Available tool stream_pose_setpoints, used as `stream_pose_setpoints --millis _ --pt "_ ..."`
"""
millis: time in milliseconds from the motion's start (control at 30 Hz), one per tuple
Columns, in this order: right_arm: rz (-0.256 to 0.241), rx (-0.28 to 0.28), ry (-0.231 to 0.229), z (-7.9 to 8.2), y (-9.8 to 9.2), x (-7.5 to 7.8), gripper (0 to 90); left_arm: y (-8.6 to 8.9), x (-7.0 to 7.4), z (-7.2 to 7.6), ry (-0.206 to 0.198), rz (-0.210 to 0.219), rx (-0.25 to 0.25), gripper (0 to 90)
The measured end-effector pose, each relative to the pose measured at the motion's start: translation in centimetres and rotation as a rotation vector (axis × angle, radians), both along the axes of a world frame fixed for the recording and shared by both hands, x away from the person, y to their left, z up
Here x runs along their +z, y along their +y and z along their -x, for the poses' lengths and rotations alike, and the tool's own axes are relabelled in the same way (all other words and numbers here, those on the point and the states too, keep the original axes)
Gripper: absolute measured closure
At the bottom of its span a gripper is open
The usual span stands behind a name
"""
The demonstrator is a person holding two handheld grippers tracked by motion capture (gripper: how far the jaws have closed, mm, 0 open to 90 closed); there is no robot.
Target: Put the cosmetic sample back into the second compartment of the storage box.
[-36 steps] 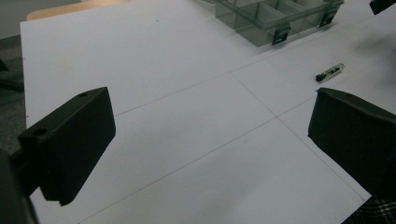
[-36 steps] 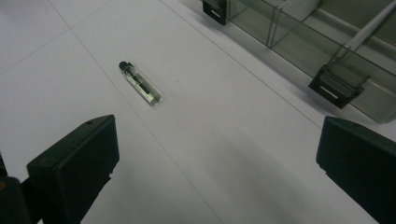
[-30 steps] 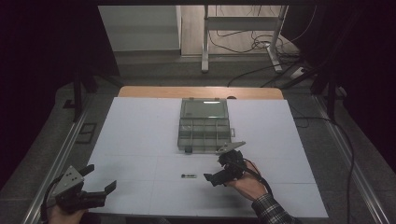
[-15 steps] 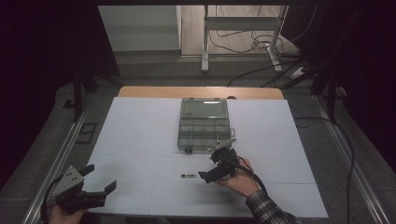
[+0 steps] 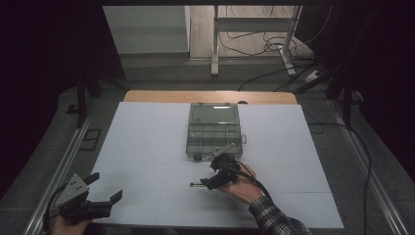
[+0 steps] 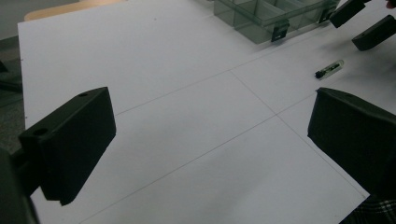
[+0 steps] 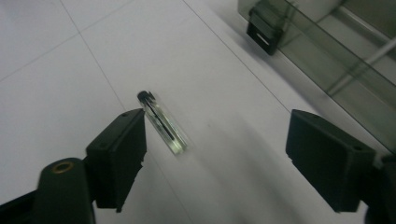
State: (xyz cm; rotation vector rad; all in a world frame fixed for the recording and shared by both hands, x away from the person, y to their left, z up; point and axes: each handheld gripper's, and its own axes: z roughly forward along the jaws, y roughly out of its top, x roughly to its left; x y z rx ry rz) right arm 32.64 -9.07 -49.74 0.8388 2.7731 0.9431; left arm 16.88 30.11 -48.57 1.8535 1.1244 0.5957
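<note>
Right hand-held gripper [image 7: 215,154], jaws wide, hovers over a small clear vial [image 7: 163,122] on the counter [image 5: 147,142]; left hand-held gripper [image 5: 105,193], also wide, sits at the counter's near-left corner.

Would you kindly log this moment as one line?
right gripper: open, beside vial | left gripper: open, idle | organizer box: open

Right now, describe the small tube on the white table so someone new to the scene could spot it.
Start at the clear compartment box in the middle of the white table. Come toward the person's side, to the open right gripper. The tube lies flat on the table just beside one jaw of it: a short clear vial with a black cap and a dark sliver inside, the one loose item there.
</note>
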Motion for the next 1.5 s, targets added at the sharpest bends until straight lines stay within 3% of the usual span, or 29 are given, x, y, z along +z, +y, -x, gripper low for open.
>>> stream_pose_setpoints --millis 167,433,533,667,900,1500 --pt "0.008 0.036 0.027 -0.2 1.1 -0.3 31.7 0.0 0.0 0.0 0.001 -0.005 -0.001 1.5" --pt "0.029 0.129 0.071 0.0 2.8 -1.3 54.6 -0.1 0.0 0.0 0.001 -0.016 -0.006 1.8" --pt "0.064 0.167 0.054 0.4 3.3 -1.6 65.5 -0.2 0.0 0.0 -0.001 -0.021 -0.007 1.8" --pt "0.132 0.200 -0.027 0.9 3.7 -1.8 80.2 -0.2 0.0 0.0 -0.002 -0.022 -0.009 1.8" --pt "0.113 0.188 -0.013 0.9 3.5 -1.7 80.9 -0.2 0.0 0.0 0.002 -0.018 -0.010 1.8" --pt "0.051 0.121 -0.034 0.4 2.4 -0.3 81.0 0.0 0.0 -0.1 0.005 -0.006 -0.010 1.9"
